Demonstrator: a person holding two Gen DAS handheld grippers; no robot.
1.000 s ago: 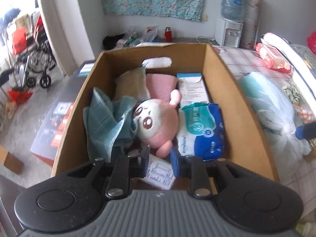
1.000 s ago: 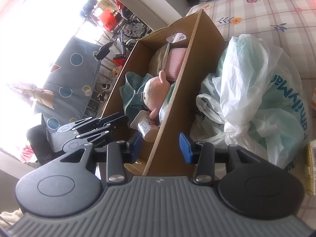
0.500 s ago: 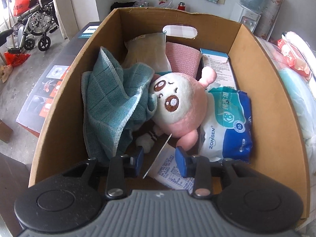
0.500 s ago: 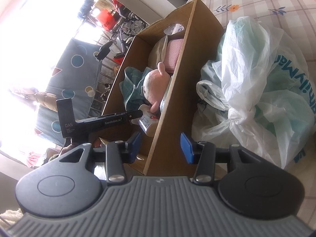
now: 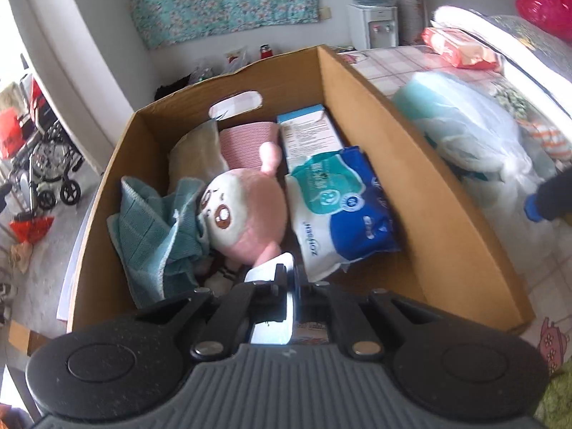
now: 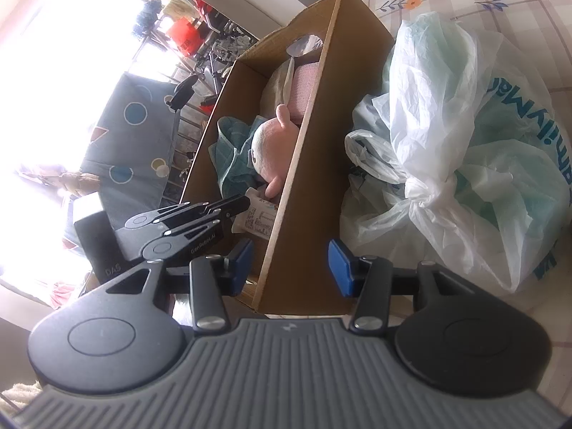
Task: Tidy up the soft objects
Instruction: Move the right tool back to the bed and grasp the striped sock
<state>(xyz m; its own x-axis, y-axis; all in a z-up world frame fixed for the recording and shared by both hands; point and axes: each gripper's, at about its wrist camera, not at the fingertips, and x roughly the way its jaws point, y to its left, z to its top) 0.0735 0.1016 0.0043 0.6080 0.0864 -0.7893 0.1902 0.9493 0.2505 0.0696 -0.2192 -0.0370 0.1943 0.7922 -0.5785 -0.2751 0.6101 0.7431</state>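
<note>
Two risks are showing: left gripper (image 5: 290,287) is pinching only the plush (image 5: 246,214) tag (image 5: 273,300) inside the box (image 5: 422,193), so it could tear or slip; right gripper (image 6: 290,262), spread, is straddling the box wall.

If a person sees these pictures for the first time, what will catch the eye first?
Most likely the pink and white plush toy in the middle of the cardboard box, between a teal cloth and a blue wipes pack. Next, the left gripper, shut on the toy's white paper tag at the near end of the box. Beside the box lies a big knotted plastic bag.
</note>
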